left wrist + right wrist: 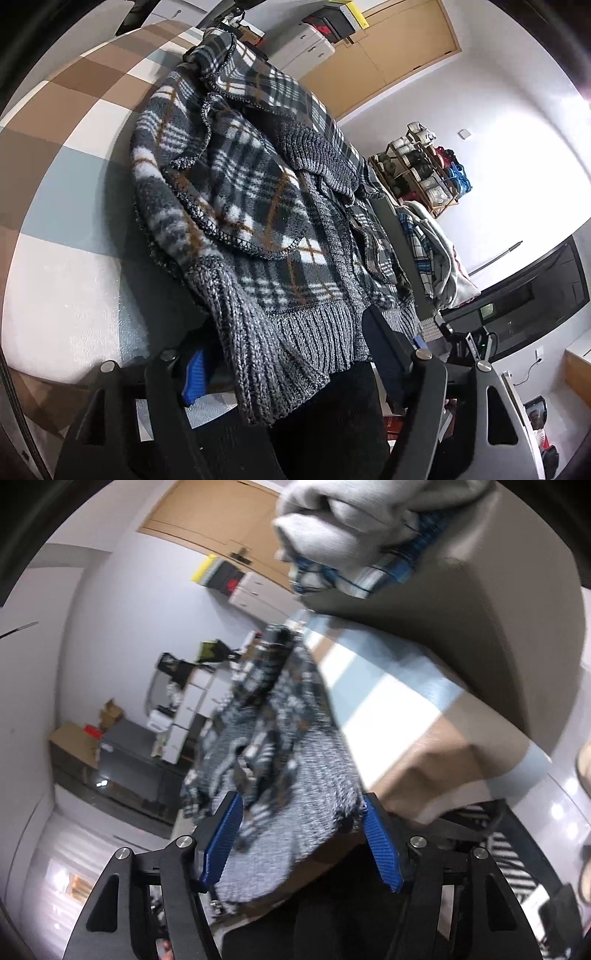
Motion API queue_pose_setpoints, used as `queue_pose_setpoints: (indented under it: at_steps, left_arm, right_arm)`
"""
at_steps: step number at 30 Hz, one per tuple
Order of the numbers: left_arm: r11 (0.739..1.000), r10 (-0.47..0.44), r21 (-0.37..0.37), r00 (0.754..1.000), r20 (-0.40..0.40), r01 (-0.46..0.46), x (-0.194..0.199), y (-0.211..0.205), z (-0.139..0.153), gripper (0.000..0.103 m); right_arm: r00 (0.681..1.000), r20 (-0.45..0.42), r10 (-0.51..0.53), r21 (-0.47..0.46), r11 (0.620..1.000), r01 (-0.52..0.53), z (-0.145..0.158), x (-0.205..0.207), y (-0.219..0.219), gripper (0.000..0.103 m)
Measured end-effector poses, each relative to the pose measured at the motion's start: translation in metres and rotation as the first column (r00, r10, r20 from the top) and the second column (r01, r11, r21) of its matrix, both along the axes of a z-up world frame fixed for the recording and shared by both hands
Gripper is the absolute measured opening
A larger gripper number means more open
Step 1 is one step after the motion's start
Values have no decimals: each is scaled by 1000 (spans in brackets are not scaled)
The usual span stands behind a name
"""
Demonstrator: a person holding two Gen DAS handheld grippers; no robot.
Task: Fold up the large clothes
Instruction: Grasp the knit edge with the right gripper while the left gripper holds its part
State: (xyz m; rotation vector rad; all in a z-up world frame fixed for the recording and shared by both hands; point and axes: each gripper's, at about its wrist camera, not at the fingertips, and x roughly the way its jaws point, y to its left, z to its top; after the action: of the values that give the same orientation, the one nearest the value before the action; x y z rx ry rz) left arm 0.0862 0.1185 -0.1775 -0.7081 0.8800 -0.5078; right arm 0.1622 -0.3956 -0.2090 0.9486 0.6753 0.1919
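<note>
A grey knit sweater [258, 206] with a plaid fleece lining lies rumpled on a cover [74, 147] checked in brown, white and pale blue. Its ribbed hem hangs between the fingers of my left gripper [284, 339] and drapes over the left blue pad [194, 376]. The jaws stand wide and do not pinch it, so this gripper is open. The right wrist view is blurred. There the sweater [280, 731] runs away from me, and my right gripper [301, 801] has its knit edge bunched between both blue pads, which press on it.
A pile of other clothes [439, 258], grey and blue-checked, sits beyond the sweater on a grey-brown surface [480, 627]. A wooden rack [424, 166] with rolled items stands by the wall. The checked cover [388, 701] lies bare beside the sweater.
</note>
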Motion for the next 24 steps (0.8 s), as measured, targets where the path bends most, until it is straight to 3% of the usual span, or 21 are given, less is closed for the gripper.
queue_pose_setpoints:
  at_steps: [6, 10, 14, 18, 22, 24]
  left_arm:
    - [1000, -5, 12, 1000, 11, 5, 0, -1, 0, 69]
    - [1000, -7, 7, 1000, 2, 7, 2, 0, 0, 69]
    - [1000, -11, 12, 1000, 3, 11, 3, -1, 0, 71]
    - [999, -19, 26, 1000, 15, 19, 3, -6, 3, 80]
    - [999, -17, 47, 999, 28, 16, 3, -13, 5, 86]
    - [998, -16, 62, 999, 31, 14, 3, -15, 5, 86]
  right_arm:
    - [997, 5, 79, -68, 995, -78, 5, 17, 18, 66]
    - [995, 10, 96, -179, 979, -93, 11, 25, 29, 65]
    - [998, -19, 59, -355, 933, -62, 19, 28, 37, 60]
    - [998, -51, 22, -512, 858, -45, 18, 33, 43, 60]
    - [997, -61, 55, -534, 842, -79, 12, 42, 43, 59]
    - [995, -60, 85, -499, 860, -103, 11, 46, 40, 45]
